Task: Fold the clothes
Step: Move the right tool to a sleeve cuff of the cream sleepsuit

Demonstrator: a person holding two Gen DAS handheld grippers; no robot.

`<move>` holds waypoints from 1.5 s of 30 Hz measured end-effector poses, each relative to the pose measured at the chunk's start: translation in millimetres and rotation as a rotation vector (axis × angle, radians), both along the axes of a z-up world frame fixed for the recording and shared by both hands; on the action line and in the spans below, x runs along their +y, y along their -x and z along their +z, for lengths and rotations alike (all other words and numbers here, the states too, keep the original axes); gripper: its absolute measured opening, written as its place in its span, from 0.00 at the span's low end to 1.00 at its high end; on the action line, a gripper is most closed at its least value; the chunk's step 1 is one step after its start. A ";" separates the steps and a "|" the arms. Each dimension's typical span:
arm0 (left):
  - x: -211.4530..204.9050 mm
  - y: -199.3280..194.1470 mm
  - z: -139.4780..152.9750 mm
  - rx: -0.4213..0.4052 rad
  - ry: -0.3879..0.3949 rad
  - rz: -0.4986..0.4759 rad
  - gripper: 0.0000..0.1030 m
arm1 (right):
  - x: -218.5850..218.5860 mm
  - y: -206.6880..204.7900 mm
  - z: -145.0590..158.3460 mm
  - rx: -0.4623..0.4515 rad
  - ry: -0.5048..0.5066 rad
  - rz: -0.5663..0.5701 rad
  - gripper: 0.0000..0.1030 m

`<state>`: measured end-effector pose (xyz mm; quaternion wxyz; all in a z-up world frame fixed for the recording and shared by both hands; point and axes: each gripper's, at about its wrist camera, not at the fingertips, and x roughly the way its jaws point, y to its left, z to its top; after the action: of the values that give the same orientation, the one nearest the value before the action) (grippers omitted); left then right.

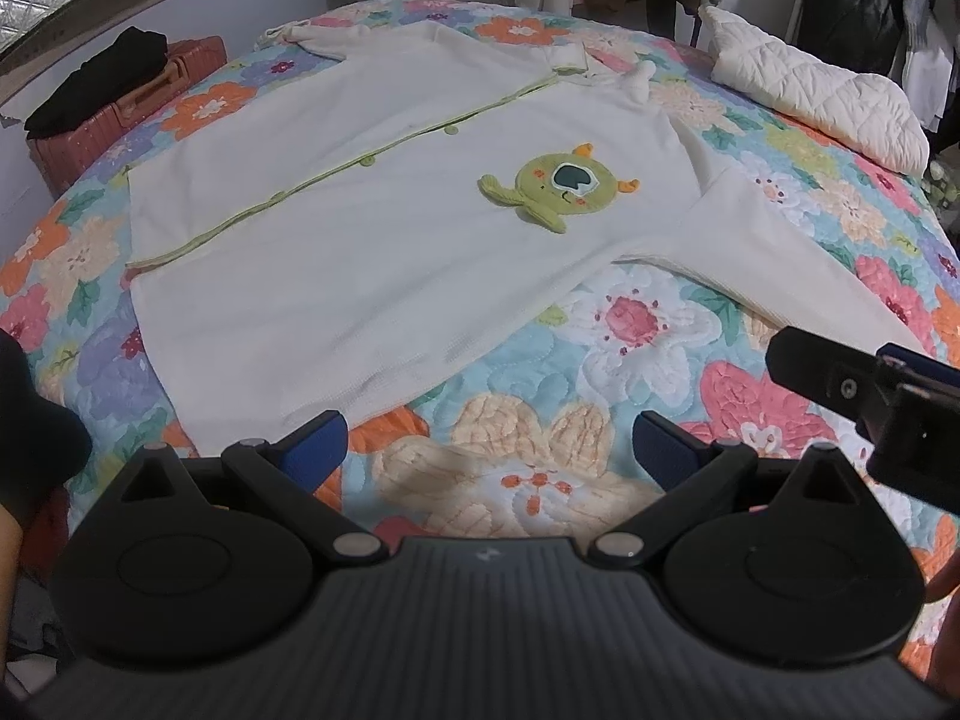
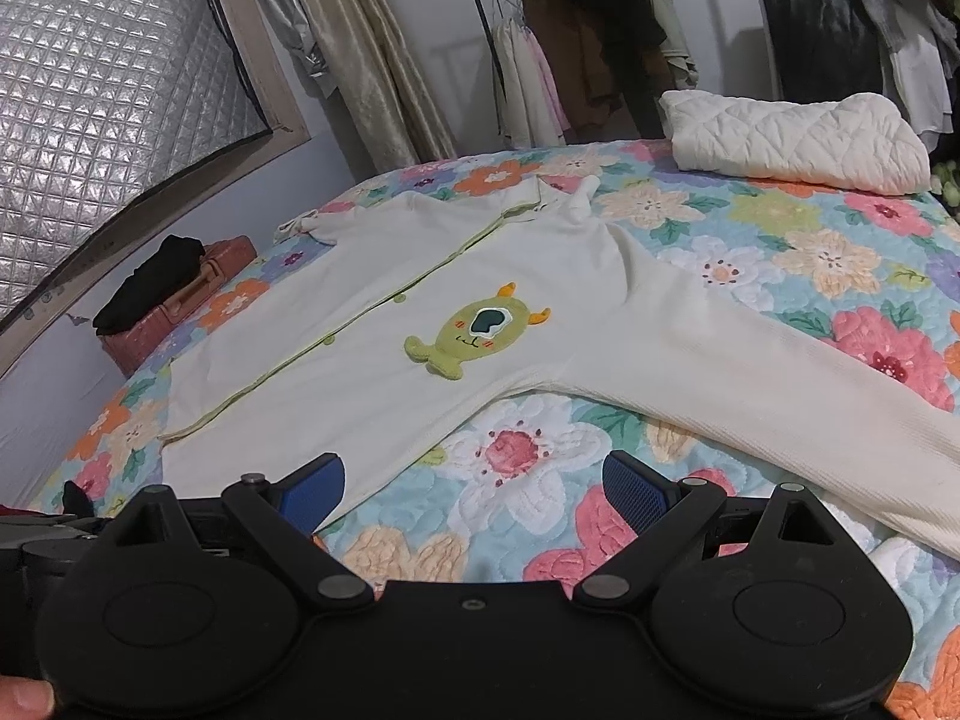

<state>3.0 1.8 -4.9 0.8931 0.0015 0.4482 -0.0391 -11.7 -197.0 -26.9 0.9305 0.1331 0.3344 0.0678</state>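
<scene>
The cream cardigan (image 1: 372, 222) is lying spread flat on the flowered bed cover (image 1: 540, 468), front side up, with 1 sleeve (image 2: 780, 384) reaching toward the bed's right edge. No fold is showing in it, so I judge the step in hand is the approach for a grasp. The left gripper (image 1: 489, 450) and the right gripper (image 2: 474, 489) are both hovering near the bed's near edge, jaws spread wide and holding nothing. The cardigan's side edge is lying just beyond the fingertips of both. The next move is probably calling for pinching only the fabric, not the cover under it.
</scene>
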 end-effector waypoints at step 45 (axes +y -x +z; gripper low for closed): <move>-114.3 -174.1 -128.4 0.049 0.264 -0.540 0.99 | -207.2 34.7 -137.9 0.061 -0.281 -0.720 0.92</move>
<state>177.1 -112.4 -133.3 0.8317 0.0033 0.4441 -0.3331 -46.5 -404.2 -164.8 0.8571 0.3703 0.2810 -0.2219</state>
